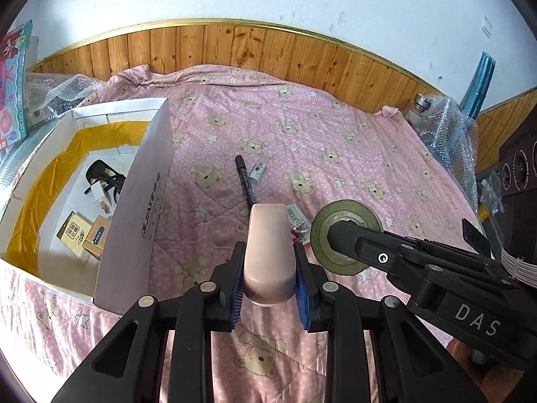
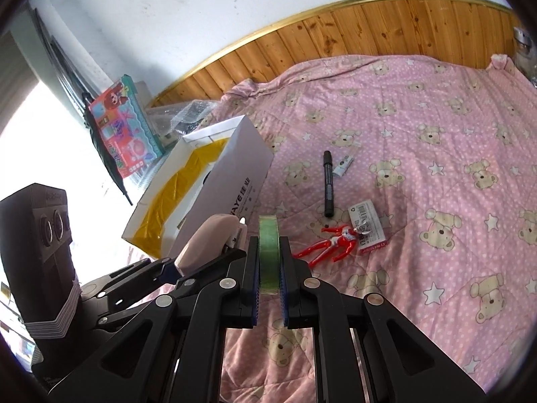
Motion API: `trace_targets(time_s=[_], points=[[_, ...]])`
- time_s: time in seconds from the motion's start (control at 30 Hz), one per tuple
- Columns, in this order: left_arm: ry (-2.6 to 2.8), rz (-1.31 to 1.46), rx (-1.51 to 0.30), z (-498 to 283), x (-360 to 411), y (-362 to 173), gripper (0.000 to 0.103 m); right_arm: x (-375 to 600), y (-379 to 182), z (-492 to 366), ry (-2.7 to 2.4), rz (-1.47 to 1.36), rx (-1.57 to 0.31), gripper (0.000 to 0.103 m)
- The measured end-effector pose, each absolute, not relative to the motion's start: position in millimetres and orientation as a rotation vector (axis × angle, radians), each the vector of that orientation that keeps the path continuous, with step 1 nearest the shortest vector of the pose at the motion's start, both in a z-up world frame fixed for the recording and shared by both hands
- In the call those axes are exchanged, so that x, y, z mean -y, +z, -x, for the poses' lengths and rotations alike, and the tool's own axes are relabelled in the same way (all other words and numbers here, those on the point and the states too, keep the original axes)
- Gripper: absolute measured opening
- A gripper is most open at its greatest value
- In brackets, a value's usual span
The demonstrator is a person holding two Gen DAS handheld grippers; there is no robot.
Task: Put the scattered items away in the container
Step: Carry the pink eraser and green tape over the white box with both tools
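The left tool (image 1: 268,268) pinches a pale pink, smooth, rounded case (image 1: 268,252) between its blue pads; the case is glossy and tapers slightly toward its far end. Just to the right of it, the right tool (image 2: 268,262) clamps a roll of green tape (image 2: 268,252) on edge, its flat faces pressed by the pads; the left wrist view shows the roll as an olive-green ring with a pale core.

Both held things are above the pink bear-print bed quilt (image 2: 419,168), near the white box (image 1: 134,208). The box lies open to the left of the pink case, with a yellow lining around its inner walls and grey lettering along its long outer side. Inside it lie a black object with a white plug, a small tan packet and a small brown carton.

Right of the box and just beyond the tape, a red and silver toy figure (image 2: 332,243) lies flat on the quilt, touching a white barcode card (image 2: 367,225). Farther from the box lies a black marker pen (image 2: 328,184), with a small white tube (image 2: 344,164) just beside its far end.

Behind the box, against the wood-panelled wall (image 1: 235,47), are bubble wrap (image 1: 57,90) and a colourful toy package (image 2: 127,131).
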State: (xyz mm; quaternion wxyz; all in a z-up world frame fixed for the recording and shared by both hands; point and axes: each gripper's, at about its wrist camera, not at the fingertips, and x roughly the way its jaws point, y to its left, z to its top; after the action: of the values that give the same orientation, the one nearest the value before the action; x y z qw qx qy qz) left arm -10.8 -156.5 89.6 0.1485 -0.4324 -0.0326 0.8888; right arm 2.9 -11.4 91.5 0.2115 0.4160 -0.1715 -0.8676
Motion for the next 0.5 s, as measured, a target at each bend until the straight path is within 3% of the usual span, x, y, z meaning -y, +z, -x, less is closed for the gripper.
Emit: trace_targets(time_s=[0.5], points=[[2.633,1.138,0.152,-12.1,190.2,121.8,0.027,42.1,125.6,-25.1,-2.414,-1.066,0.400,0.011]])
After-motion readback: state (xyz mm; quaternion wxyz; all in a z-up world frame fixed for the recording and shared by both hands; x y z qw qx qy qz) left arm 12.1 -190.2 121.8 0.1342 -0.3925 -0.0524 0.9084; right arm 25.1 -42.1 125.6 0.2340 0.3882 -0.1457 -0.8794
